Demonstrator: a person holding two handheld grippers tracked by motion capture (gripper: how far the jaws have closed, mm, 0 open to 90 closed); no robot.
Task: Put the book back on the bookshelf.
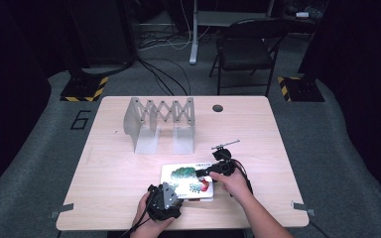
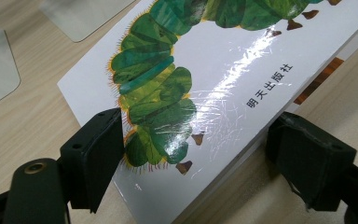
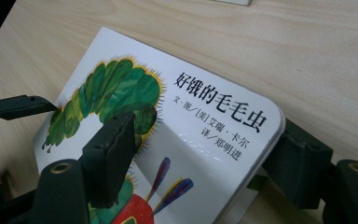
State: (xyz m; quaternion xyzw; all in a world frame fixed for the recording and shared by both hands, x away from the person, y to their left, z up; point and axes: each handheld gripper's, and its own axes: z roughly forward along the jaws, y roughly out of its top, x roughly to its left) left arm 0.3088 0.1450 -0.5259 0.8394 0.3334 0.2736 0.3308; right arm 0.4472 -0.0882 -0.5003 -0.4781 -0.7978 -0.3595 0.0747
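A white picture book (image 1: 186, 181) with a green caterpillar on its cover lies flat near the table's front edge. My left gripper (image 1: 178, 193) is at the book's near left corner. In the left gripper view one jaw rests on the cover (image 2: 214, 70) and the other presses the book's side edge, so the left gripper (image 2: 198, 135) is shut on it. My right gripper (image 1: 202, 173) reaches in from the book's right side. In the right gripper view its jaws (image 3: 207, 135) stand wide, one above the cover (image 3: 205, 140) and one beyond the rounded corner, not pressing.
A grey metal folding rack (image 1: 161, 121) stands at the back of the wooden table (image 1: 129, 168), and its clear base plates (image 2: 74, 18) lie beyond the book. A cable hole (image 1: 218, 108) is at the far edge. A folding chair (image 1: 248, 49) stands behind the table.
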